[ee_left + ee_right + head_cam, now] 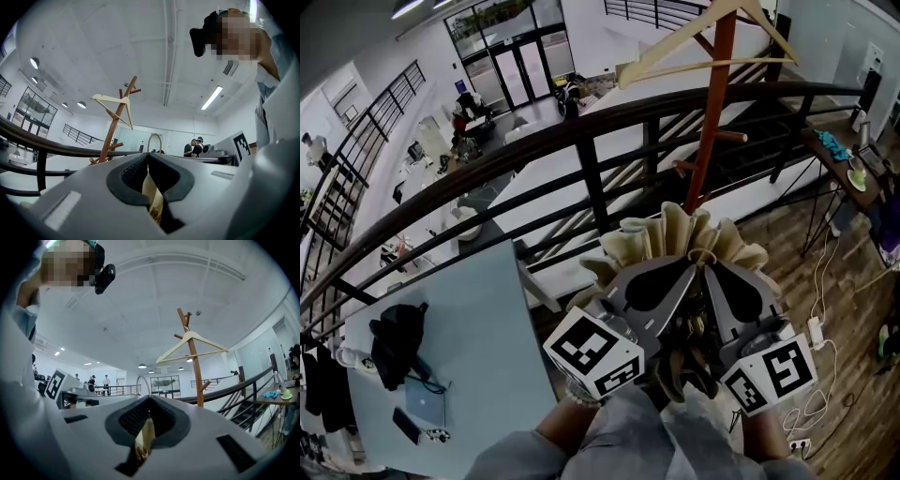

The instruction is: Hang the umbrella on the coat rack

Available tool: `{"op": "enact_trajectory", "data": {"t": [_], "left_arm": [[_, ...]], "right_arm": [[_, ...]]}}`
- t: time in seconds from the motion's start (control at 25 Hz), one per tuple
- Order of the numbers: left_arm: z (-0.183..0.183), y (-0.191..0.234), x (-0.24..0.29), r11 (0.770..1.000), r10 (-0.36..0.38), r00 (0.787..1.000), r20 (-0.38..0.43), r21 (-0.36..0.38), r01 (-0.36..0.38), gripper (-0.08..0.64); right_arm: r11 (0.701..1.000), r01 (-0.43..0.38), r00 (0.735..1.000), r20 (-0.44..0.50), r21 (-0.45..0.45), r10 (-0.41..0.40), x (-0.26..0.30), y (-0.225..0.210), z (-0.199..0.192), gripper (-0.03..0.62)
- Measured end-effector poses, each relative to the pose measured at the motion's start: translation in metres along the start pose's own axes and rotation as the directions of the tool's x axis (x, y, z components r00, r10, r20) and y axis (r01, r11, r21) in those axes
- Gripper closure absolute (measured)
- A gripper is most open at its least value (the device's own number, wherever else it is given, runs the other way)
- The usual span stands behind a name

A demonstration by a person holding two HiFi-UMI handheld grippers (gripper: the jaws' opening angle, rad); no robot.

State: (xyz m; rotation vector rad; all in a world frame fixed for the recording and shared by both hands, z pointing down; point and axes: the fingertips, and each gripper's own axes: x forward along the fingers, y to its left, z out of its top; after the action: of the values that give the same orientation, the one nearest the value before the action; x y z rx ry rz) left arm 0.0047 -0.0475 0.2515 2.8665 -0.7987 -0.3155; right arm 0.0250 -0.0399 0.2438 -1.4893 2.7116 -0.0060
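While left gripper [664, 283] and right gripper [734, 292] jaws clamp umbrella [675, 234], coat rack [712, 112] stands ahead, by railing [593, 178].

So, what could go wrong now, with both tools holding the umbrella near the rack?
Lifting the umbrella could knock the wooden hanger off the coat rack. The thin loop might miss a peg. If the left tool or right tool slips, the umbrella could fall over the railing.

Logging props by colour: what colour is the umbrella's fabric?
Pale beige; the umbrella shows best in the head view.
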Motion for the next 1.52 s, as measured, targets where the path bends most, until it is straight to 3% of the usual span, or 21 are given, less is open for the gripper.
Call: {"op": "enact_trajectory", "data": {"t": [0.32, 0.84, 1.52], "left_arm": [[-0.008, 0.019, 0.006, 0.999, 0.035, 0.999, -0.009, -0.008, -0.035, 0.552], [-0.023, 0.060, 0.047, 0.990, 0.142, 0.989, -0.027, -0.020, -0.143, 0.554], [-0.035, 0.105, 0.098, 0.955, 0.296, 0.955, -0.003, -0.010, -0.296, 0.554]], "right_arm": [[1.000, -0.019, 1.000, -0.016, 0.013, 0.019, 0.015, -0.009, -0.009, 0.589], [0.986, -0.141, 0.988, -0.053, 0.089, 0.146, 0.054, -0.054, -0.028, 0.589], [0.927, -0.339, 0.930, -0.093, 0.159, 0.356, 0.099, -0.108, -0.043, 0.589]]}}
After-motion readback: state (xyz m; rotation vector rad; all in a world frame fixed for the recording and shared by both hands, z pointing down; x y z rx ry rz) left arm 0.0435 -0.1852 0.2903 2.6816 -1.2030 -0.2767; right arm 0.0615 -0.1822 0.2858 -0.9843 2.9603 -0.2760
